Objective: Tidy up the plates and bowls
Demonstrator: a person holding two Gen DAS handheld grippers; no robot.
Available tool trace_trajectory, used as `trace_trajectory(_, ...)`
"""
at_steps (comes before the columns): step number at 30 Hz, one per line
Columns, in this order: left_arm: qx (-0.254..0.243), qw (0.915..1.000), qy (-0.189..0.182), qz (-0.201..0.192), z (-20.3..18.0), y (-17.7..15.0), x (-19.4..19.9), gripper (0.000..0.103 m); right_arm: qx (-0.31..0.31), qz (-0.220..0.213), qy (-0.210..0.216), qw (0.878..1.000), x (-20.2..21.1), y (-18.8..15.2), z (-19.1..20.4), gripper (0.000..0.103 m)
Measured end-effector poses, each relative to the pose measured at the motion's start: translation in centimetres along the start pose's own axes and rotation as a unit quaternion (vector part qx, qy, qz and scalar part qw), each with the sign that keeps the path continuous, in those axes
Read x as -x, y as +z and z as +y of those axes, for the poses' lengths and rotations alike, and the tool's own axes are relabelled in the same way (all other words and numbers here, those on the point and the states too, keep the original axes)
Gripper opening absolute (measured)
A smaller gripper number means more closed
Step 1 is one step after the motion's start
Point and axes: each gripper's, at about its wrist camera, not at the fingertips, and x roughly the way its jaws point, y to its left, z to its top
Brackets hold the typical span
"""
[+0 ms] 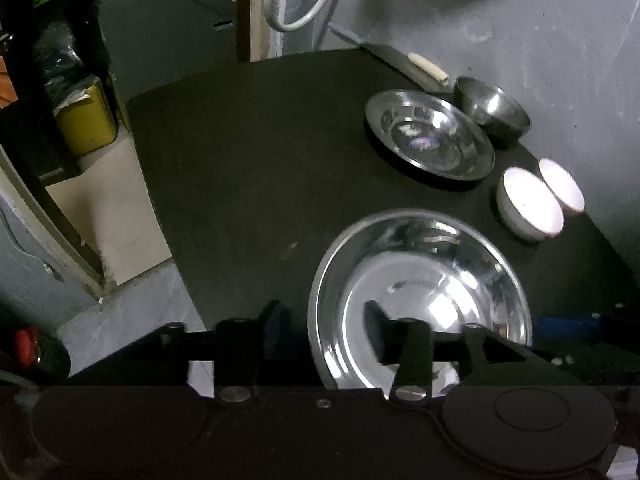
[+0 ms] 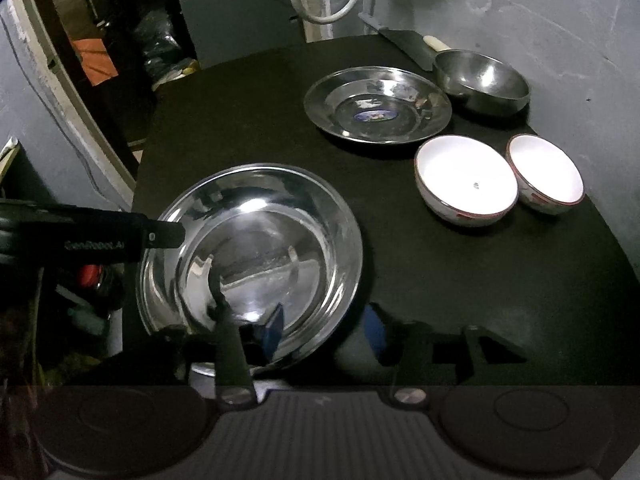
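Clearly the large steel plate [image 2: 250,268] lay at the near left edge of the black table [image 2: 460,280], straddled at its rim by both tools: the left gripper [image 1: 324,332] stood wide open with one finger over the plate's inside and one outside its left rim. The right gripper [image 2: 326,332], likewise open and holding nothing, bracketed the near right rim. Farther back sat the smaller steel plate [image 2: 378,106], steel bowl [image 2: 482,80] and two white bowls [image 2: 466,180].
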Motion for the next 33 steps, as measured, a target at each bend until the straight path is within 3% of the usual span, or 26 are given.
trace_trajectory(1,0.002,1.0000,0.000,-0.005,0.0,0.2,0.1,0.066,-0.004,-0.002,0.001,1.000,0.0,0.0,-0.2,0.065)
trace_trajectory(3,0.006,0.9998,0.000,-0.020,0.0,0.6,0.2,0.087,-0.014,-0.009,0.002,1.000,0.2,0.1,-0.8,0.081)
trace_trajectory(4,0.008,0.9995,0.000,-0.029,0.0,1.0,0.3,0.091,-0.019,-0.015,0.001,1.000,0.2,0.3,-1.1,0.090)
trace_trajectory(5,0.012,0.9991,0.001,-0.040,0.1,1.3,0.3,0.100,-0.025,-0.024,-0.002,0.999,0.3,0.4,-1.5,0.093)
trace_trajectory(6,0.016,0.9986,0.004,-0.051,0.2,1.7,0.2,0.102,-0.030,-0.034,-0.009,0.999,0.5,0.6,-1.8,0.095)
trace_trajectory(10,0.034,0.9965,0.016,-0.074,0.2,4.0,-0.9,0.102,-0.042,-0.077,-0.035,0.996,0.8,1.6,-3.4,0.101)
trace_trajectory(14,0.049,0.9930,0.010,-0.107,-0.1,6.7,-2.7,0.102,-0.052,-0.108,-0.056,0.991,0.2,3.7,-5.5,0.103)
trace_trajectory(19,0.045,0.9921,-0.001,-0.117,-1.7,10.5,-6.1,0.102,-0.060,-0.133,-0.074,0.987,-2.1,7.3,-7.8,0.103)
trace_trajectory(28,0.020,0.9950,0.000,-0.098,-3.6,13.6,-11.4,0.102,-0.030,-0.132,-0.059,0.989,-7.4,12.1,-9.5,0.102)
trace_trajectory(33,0.019,0.9962,-0.006,-0.085,-3.8,13.5,-12.5,0.097,-0.019,-0.112,-0.057,0.992,-9.4,13.0,-9.7,0.088)
